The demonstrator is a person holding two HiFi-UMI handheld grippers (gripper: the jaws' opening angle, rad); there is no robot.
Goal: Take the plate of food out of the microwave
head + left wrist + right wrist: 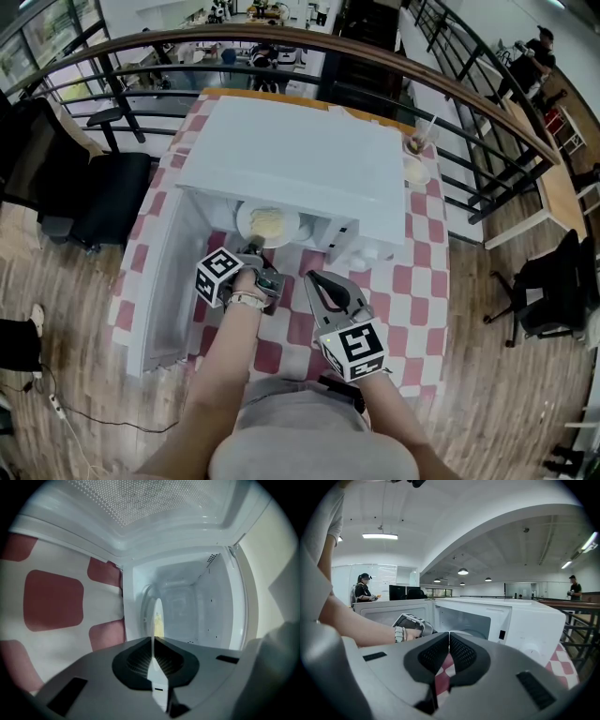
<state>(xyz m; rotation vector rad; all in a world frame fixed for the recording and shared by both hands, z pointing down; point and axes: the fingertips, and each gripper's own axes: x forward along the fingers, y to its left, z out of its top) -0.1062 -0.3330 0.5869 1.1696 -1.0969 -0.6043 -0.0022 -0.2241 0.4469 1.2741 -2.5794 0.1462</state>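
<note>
So far, microwave point(281, 150) door point(161, 281) open, plate of food point(242, 223) not yet out of the opening, left hand-held gripper point(255, 251) clamped on its near rim, right hand-held gripper point(311, 277) closed, empty, near over the tabletop point(412, 281); withdrawal remains.

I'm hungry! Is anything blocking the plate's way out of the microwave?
Nothing visible does. The white microwave has its door swung open, and the left gripper's jaws are shut on the round white plate of yellow food. The right gripper is off to one side.
</note>
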